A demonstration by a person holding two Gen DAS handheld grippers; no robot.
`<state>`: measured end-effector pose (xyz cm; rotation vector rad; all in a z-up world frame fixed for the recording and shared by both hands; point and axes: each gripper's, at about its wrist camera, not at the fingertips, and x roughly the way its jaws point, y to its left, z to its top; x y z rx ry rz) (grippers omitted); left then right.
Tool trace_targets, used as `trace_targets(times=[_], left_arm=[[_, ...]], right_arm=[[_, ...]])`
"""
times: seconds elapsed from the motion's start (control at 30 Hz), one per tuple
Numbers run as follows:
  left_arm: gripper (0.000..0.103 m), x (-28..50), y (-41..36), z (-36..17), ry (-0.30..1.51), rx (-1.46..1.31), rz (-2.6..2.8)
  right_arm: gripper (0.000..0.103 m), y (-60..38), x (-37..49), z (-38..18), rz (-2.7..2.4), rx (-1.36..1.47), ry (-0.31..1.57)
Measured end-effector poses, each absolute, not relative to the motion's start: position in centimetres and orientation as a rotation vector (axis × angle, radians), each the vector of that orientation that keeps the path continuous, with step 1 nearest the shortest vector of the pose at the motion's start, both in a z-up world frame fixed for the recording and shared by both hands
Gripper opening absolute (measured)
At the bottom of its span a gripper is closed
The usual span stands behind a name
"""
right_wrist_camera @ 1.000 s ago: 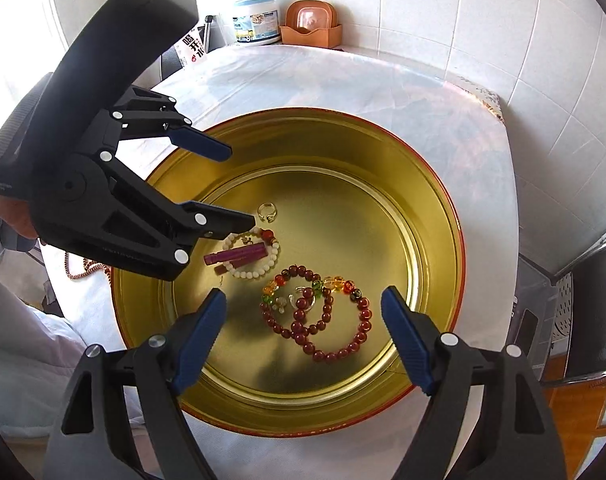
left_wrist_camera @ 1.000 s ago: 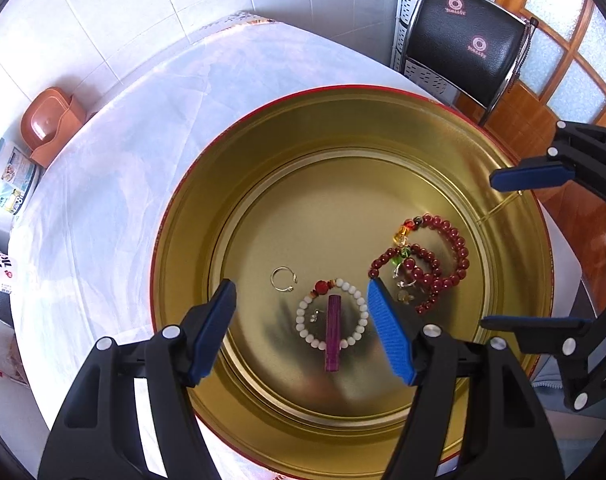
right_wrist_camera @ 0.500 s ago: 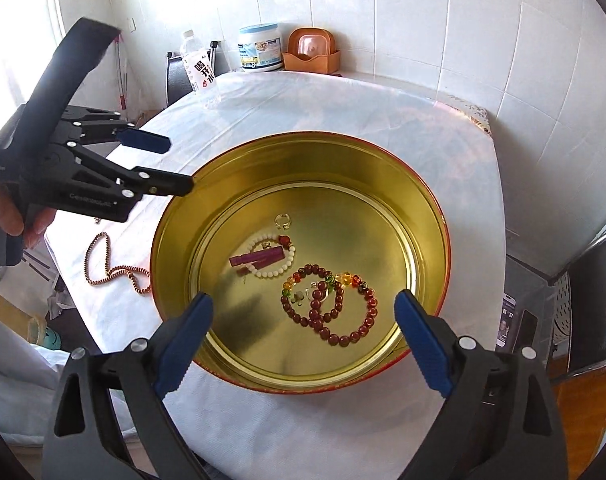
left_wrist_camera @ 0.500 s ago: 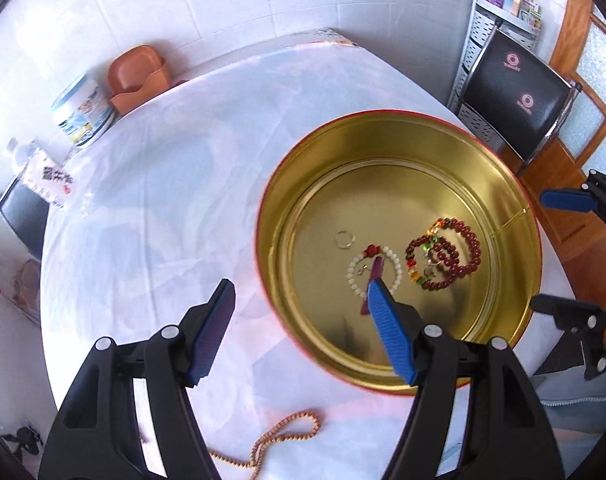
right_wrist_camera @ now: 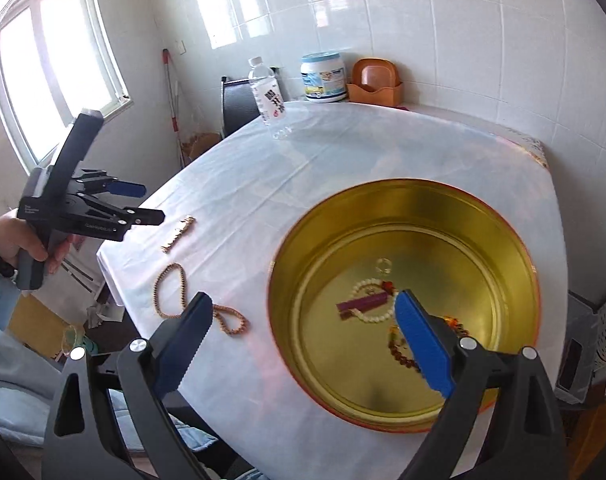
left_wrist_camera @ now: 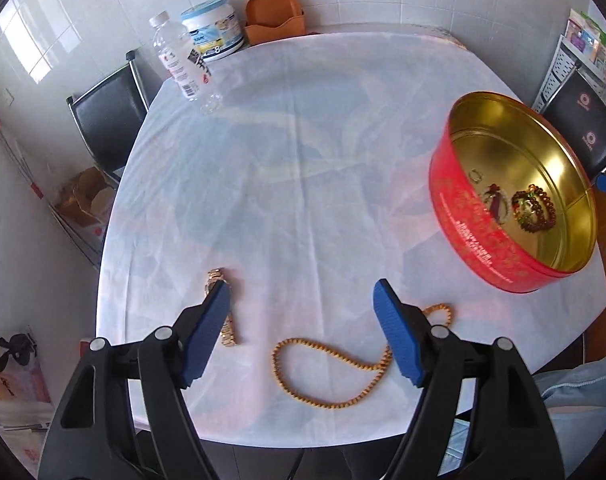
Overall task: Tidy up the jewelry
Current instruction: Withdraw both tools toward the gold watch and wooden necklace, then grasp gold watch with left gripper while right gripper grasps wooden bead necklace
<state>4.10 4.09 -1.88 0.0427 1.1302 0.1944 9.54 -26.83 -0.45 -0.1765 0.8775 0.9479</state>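
Note:
A round red tin with a gold inside (left_wrist_camera: 475,224) (right_wrist_camera: 503,240) stands on the white-clothed table. It holds a white bead bracelet (right_wrist_camera: 369,300), a purple bar (right_wrist_camera: 363,303), dark red bead bracelets (left_wrist_camera: 533,210) and a small ring (right_wrist_camera: 384,266). A tan bead necklace (left_wrist_camera: 327,376) (right_wrist_camera: 171,296) and a gold watch (left_wrist_camera: 223,308) (right_wrist_camera: 179,232) lie on the cloth near the front edge. My left gripper (left_wrist_camera: 301,334) is open and empty above them; it also shows in the right wrist view (right_wrist_camera: 139,202). My right gripper (right_wrist_camera: 303,340) is open and empty over the tin's near rim.
A plastic bottle (left_wrist_camera: 179,64), a white tub (left_wrist_camera: 213,28) and an orange holder (left_wrist_camera: 275,16) stand at the table's far edge by the tiled wall. Black chairs (left_wrist_camera: 107,120) (left_wrist_camera: 583,128) stand at the left and far right. The table edge (left_wrist_camera: 263,440) is close below me.
My left gripper has pulled back from inside the tin to the table's near left side, over the necklace and watch. My right gripper has backed off and risen a little from the tin.

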Motion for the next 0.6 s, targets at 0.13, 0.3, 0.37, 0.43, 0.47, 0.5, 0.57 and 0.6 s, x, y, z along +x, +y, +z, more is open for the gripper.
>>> trace_targets(times=[0.13,0.3,0.37,0.43,0.47,0.5,0.57,0.6], left_arm=[[0.074,4.0,9.0,-4.3,1.164,0.018,0.185],[0.074,4.5,14.1,-7.7,1.194,-0.045,0.149],[0.074,4.7,15.0,-9.6,1.228,-0.041,0.133],[0.074,5.0,15.3,-11.2,1.249,-0.036,0.106],[0.074,5.1,15.5,-11.9,1.254,-0.030,0.094],[0.074,5.2,15.5,-12.5,1.256,-0.017,0.086],[0.074,5.3,15.6,-13.5,1.257,0.011,0.082],[0.074,5.4,15.7,-14.0,1.258,0.021,0.075]], right_arm=[[0.093,-21.7,8.1,-0.3,0.987,-0.182,0.884],[0.093,-14.3,5.8,-2.2,1.034,-0.273,0.927],[0.093,-11.6,4.9,-3.8,1.043,-0.330,0.955],[0.093,-9.4,4.3,-5.7,1.050,-0.374,0.988],[0.093,-8.4,4.0,-6.7,1.049,-0.392,1.009],[0.093,-7.5,3.6,-7.6,1.044,-0.405,1.024],[0.093,-6.1,3.2,-9.2,1.029,-0.432,1.037],[0.093,-5.6,3.0,-9.8,1.019,-0.445,1.038]])
